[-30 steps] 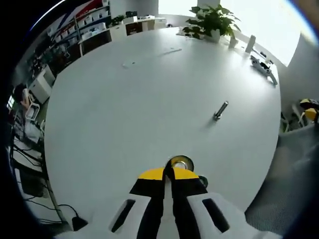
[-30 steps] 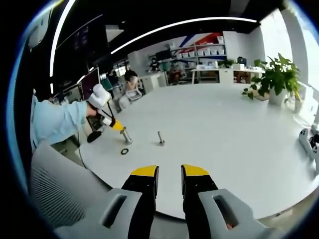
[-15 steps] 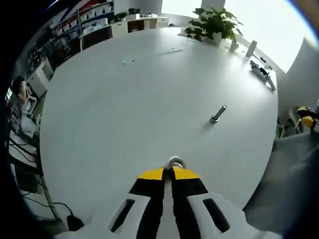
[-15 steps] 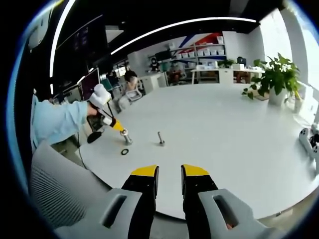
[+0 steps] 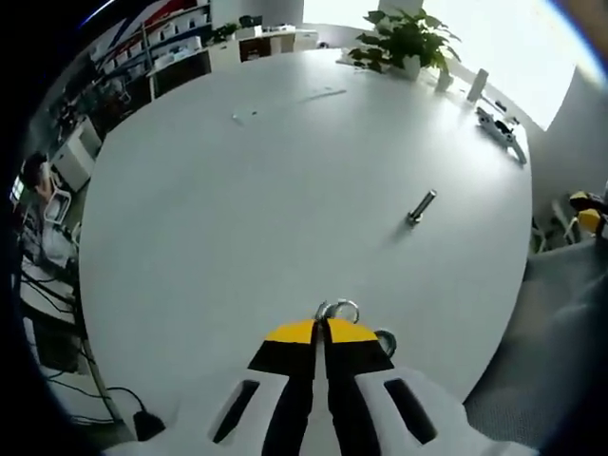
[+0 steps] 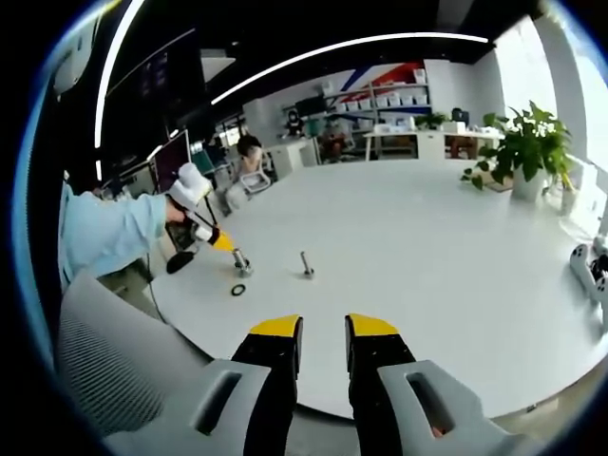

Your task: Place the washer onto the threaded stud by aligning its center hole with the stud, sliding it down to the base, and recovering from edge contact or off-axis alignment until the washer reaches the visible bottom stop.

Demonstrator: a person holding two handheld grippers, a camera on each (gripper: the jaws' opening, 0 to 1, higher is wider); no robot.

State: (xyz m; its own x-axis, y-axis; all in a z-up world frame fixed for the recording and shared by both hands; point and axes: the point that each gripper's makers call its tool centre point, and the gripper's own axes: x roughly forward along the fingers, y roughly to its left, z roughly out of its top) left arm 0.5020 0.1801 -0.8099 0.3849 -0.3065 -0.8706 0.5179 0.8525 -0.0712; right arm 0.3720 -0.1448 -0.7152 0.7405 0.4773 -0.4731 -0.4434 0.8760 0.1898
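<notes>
Washer [image 5: 339, 309] pinched in my left tongs [image 5: 321, 330] near the bench [image 5: 237, 209] edge; right tongs [image 6: 323, 328] parted, empty.

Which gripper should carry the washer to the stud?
Left. The left gripper is shut on the silver metal washer, with the upright threaded steel stud ahead on the white table. The right gripper hangs open, off the table.

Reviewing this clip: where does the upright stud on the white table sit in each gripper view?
Left gripper view: the stud stands right of centre, well beyond the left gripper, which is shut on a washer.
Right gripper view: the stud is left of centre, above the right gripper.
Shared landmark: the potted plant at the table's far edge.
</notes>
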